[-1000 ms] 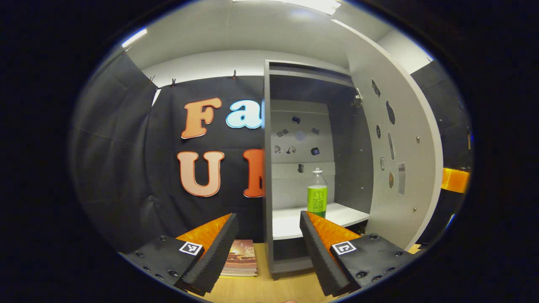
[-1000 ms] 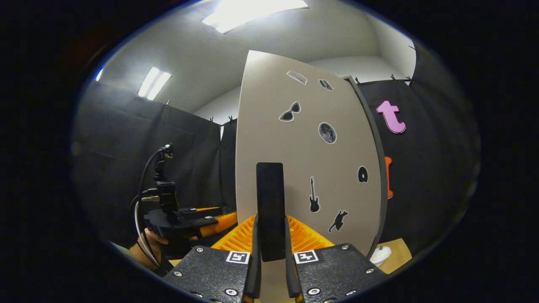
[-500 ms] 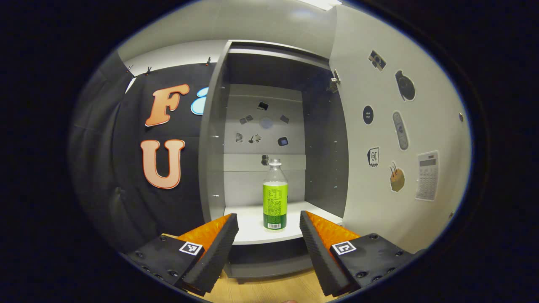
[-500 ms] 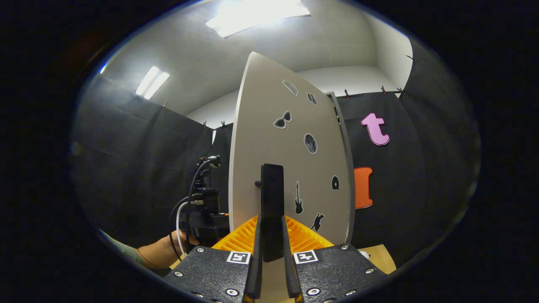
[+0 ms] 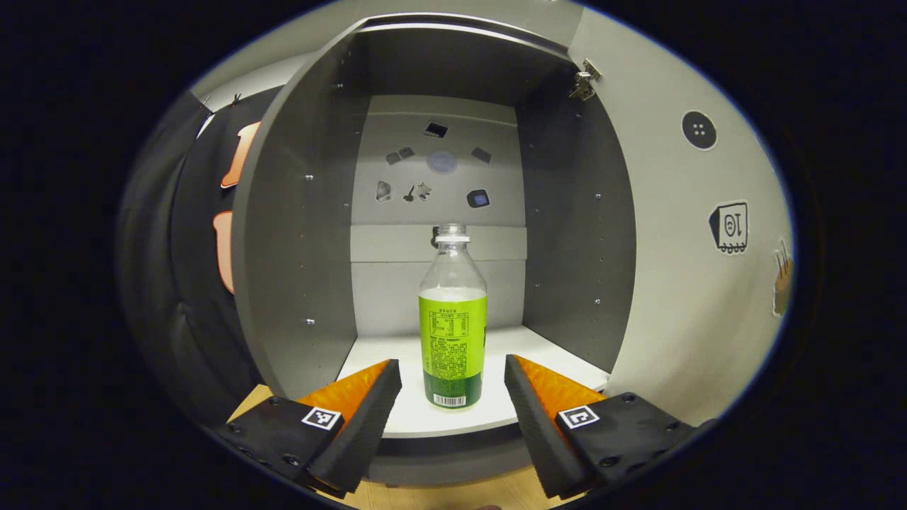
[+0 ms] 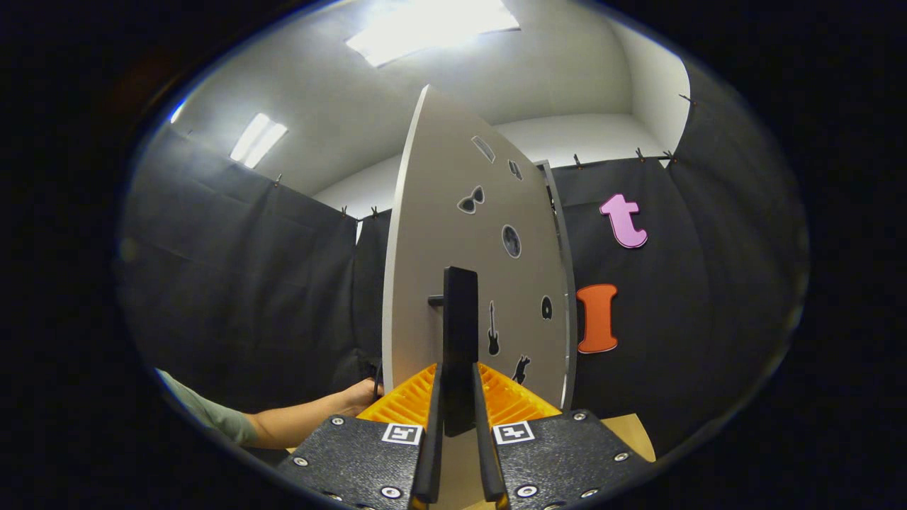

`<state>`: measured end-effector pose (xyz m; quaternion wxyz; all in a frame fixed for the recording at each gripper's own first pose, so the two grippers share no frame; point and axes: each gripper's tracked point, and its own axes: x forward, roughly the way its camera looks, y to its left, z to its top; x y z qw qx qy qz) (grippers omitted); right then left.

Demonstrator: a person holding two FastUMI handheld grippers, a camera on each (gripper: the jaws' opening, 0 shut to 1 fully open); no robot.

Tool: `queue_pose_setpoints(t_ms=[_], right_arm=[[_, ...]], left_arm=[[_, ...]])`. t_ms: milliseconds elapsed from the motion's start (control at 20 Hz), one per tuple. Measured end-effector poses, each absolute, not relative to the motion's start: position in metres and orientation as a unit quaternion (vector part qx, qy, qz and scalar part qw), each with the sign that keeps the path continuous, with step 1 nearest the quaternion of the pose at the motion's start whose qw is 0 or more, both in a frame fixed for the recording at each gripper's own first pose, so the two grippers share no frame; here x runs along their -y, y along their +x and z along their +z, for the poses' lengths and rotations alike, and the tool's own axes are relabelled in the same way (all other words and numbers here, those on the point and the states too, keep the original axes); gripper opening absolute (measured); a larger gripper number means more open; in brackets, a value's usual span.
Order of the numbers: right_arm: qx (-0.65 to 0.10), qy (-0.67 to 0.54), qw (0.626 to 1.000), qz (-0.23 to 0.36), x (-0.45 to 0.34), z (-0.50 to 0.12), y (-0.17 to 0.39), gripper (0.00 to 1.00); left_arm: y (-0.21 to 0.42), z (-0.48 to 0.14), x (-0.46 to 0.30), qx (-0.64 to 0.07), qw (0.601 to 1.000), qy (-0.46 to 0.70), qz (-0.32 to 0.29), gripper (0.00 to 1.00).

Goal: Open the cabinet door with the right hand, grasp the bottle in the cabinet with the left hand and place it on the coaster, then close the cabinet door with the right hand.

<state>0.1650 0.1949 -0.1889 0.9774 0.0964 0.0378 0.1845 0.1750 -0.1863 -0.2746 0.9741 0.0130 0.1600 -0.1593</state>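
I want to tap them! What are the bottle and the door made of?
Bottle: probably clear plastic, since you see through its top; a glossy green label wraps it.
Door: likely painted or laminated board, smooth, matte, pale grey, with stickers.

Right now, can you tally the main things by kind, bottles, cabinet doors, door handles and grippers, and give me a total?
Clear plastic bottle with green label: 1
Open pale grey cabinet door: 1
Flat black door handle: 1
Grippers: 2, the left gripper and the right gripper
Total: 5
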Motion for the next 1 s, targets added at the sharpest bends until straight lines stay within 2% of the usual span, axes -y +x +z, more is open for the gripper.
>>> queue_pose_setpoints(t_ms=[100, 300, 700, 750, 800, 850, 1000], right_arm=[[-0.039, 0.101, 0.977, 0.185, -0.194, -0.191, 0.167, 0.22], [-0.038, 0.097, 0.979, 0.175, -0.191, -0.19, 0.17, 0.22], [-0.03, 0.107, 0.982, 0.151, -0.183, -0.19, 0.178, 0.22], [-0.03, 0.105, 0.984, 0.143, -0.18, -0.191, 0.178, 0.22], [-0.029, 0.106, 0.985, 0.136, -0.176, -0.191, 0.179, 0.22], [-0.029, 0.107, 0.985, 0.129, -0.174, -0.191, 0.179, 0.22], [-0.027, 0.119, 0.986, 0.109, -0.167, -0.192, 0.181, 0.22]], left_arm=[[0.192, -0.282, 0.182, -0.169, 0.974, 0.006, -0.149, 0.96], [0.223, -0.288, 0.181, -0.154, 0.978, 0.016, -0.142, 0.96], [0.253, -0.327, 0.18, -0.174, 0.977, 0.026, -0.122, 0.96], [0.257, -0.33, 0.181, -0.177, 0.976, 0.027, -0.121, 0.95], [0.256, -0.33, 0.179, -0.175, 0.977, 0.029, -0.115, 0.87], [0.258, -0.33, 0.179, -0.174, 0.977, 0.032, -0.115, 0.84], [0.256, -0.33, 0.176, -0.173, 0.978, 0.033, -0.109, 0.81]])
